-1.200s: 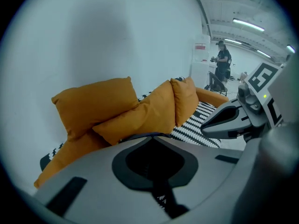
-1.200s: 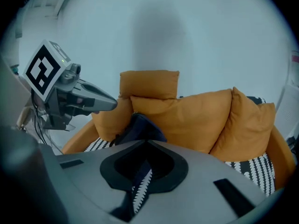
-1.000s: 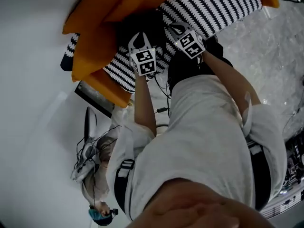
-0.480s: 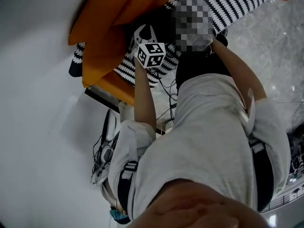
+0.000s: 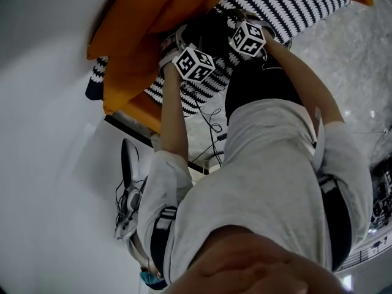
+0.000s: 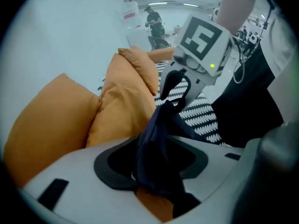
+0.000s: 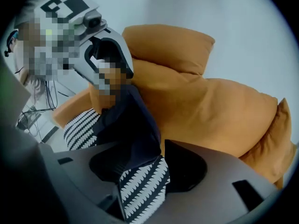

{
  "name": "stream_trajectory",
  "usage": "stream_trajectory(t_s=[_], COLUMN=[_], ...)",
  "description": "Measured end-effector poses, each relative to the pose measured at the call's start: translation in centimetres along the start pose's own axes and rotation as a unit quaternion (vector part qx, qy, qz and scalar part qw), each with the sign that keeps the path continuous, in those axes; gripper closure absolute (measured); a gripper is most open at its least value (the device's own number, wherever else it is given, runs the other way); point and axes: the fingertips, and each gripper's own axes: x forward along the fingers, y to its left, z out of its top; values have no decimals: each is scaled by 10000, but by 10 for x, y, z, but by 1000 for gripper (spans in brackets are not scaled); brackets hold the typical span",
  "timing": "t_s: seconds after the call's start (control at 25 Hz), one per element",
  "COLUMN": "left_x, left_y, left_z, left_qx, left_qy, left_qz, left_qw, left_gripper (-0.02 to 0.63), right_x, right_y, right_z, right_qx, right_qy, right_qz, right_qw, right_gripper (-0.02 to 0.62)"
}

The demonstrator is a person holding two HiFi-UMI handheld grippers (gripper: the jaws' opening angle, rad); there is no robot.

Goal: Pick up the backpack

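Left claw (image 6: 154, 171) and right claw (image 7: 140, 174) had just opened, jaws apart, backpack (image 6: 155, 134) fabric between each pair; cushion (image 5: 138, 23) at ten o'clock.

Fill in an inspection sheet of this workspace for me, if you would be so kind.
Surface: sofa with a black-and-white striped cover and orange cushions.
Job's things: dark backpack lying on the striped cover, against the cushions.
Clutter: nothing seen.
Grippers: left gripper and right gripper open, jaws just been opening; backpack fabric between each pair, unpinched.
Cables: thin black cables by the sofa's edge.
Surroundings: pale wall, marbled floor, a person far off.
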Motion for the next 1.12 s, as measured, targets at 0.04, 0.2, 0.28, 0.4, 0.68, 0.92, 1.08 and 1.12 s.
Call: stream_trajectory(t_s=[0.04,0.2,0.28,0.4,0.68,0.92,1.08,1.12], left_x=[3,11,11,18,33,26,16,11], left_y=[-1,-2,-1,1,-6,-15,-21,-22], left_z=[-1,2,13,16,-3,-4,-1,0], left_qx=[186,571,653,738,642,538,283,89], left_qy=[8,109,204,303,404,520,578,575], left_qz=[-9,116,226,379,318,458,570,547], left_qw=[9998,9982,9974,9961,9966,9961,9963,9968], left_gripper=[411,411,411,411,413,495,512,512], right_x=[7,14,6,7,22,12,2,0], right_y=[-2,-6,-10,-11,-5,-1,5,8], right_z=[0,-1,-5,-10,-11,-12,-14,-14], right_qx=[-37,-268,-360,-380,-323,-561,-616,-622], right_qy=[24,146,162,128,-30,-78,-151,-160], right_qz=[1,73,93,103,-44,-160,-132,-91], right_qw=[10000,9995,9992,9991,9995,9983,9979,9979], right_gripper=[360,354,354,356,443,508,515,515])
